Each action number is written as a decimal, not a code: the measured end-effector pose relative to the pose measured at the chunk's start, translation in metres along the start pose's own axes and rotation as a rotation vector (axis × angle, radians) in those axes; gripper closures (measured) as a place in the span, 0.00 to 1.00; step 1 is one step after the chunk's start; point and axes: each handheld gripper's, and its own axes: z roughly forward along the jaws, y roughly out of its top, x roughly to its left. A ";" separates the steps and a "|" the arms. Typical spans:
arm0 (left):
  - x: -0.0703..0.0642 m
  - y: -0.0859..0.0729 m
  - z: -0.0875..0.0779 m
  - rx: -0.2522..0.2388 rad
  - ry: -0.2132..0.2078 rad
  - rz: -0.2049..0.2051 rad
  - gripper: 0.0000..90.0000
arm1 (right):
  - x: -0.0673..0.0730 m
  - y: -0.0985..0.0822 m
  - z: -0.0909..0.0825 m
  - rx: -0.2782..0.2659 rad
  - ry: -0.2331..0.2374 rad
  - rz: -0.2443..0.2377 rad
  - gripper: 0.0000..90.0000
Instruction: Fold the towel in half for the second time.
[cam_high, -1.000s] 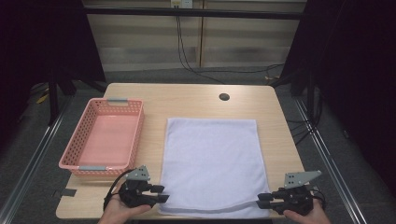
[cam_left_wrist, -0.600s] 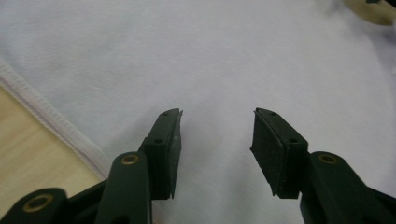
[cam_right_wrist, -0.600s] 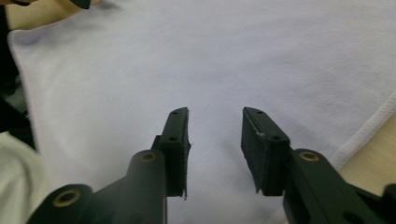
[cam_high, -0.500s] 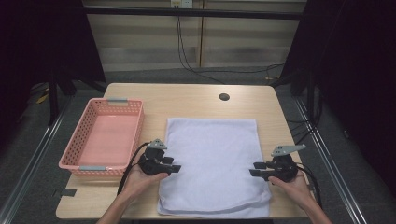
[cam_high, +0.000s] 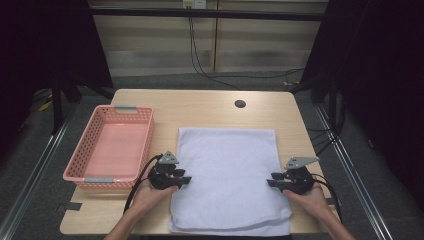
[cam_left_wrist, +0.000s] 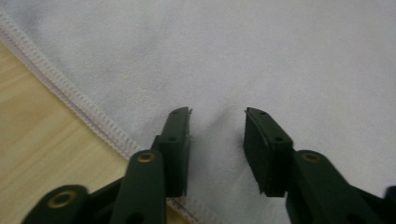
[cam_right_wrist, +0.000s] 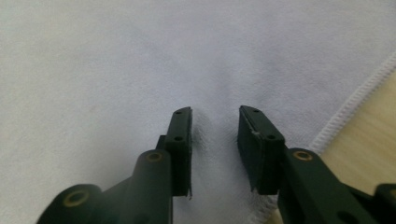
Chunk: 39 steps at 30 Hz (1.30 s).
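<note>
You have only begun: the white rectangular terry towel (cam_high: 227, 180) lies flat on the desk (cam_high: 200, 107), with the left hand-held gripper (cam_high: 184, 180) and right hand-held gripper (cam_high: 270, 183) at its side edges, jaws apart but just closing, seemingly pinching nothing yet.

Desk (cam_high: 210, 107) evenly lit from overhead, surroundings dark; close views soft, perhaps slightly blurred, with faint shadows.

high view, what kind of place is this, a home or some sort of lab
Most likely a lab or recording rig, not a home: a bare wooden table ringed by dark curtains, cables on the floor, and just a white towel and pink basket laid out.
</note>
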 end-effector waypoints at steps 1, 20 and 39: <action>-0.002 -0.001 -0.001 0.005 0.003 -0.001 0.73 | 0.001 -0.003 -0.002 -0.003 0.009 0.004 0.76; -0.032 -0.016 -0.011 0.031 -0.061 0.021 0.86 | 0.009 -0.023 -0.029 0.066 0.068 0.030 0.90; -0.023 0.013 -0.025 -0.043 -0.043 -0.006 0.64 | -0.005 -0.001 -0.049 -0.086 0.031 0.063 0.59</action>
